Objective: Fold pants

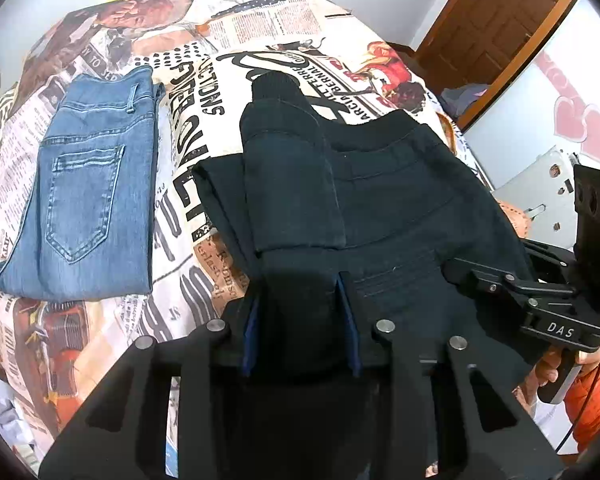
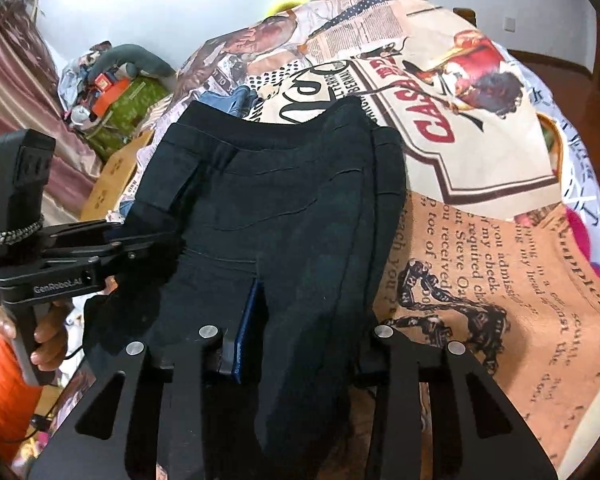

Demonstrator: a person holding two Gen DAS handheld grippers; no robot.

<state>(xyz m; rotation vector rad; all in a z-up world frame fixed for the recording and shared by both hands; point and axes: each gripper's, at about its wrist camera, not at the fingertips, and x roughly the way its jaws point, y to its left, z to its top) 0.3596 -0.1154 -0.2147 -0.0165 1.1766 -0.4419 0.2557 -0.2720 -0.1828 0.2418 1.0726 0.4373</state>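
Note:
Black pants (image 1: 400, 200) lie partly folded on a newspaper-print bedcover (image 1: 188, 152), the waistband on the far side and a cuffed leg laid back over the left part. My left gripper (image 1: 300, 284) is shut on a fold at the near edge, with dark cloth filling the gap between its blue pads (image 1: 252, 328). The right gripper (image 1: 456, 266) bites the same edge further right. In the right wrist view the black pants (image 2: 280, 200) drape over my right gripper (image 2: 304, 292), which is shut on the cloth. Only its left blue pad (image 2: 248, 332) shows. The left gripper (image 2: 168, 238) grips the pants' left side.
Folded blue jeans (image 1: 80, 200) lie on the bedcover to the left of the black pants. A brown door (image 1: 500, 20) stands at the far right. Beside the bed are piled clutter (image 2: 116, 92) and a cardboard box (image 2: 112, 184). An orange sleeve (image 2: 4, 380) holds the left handle.

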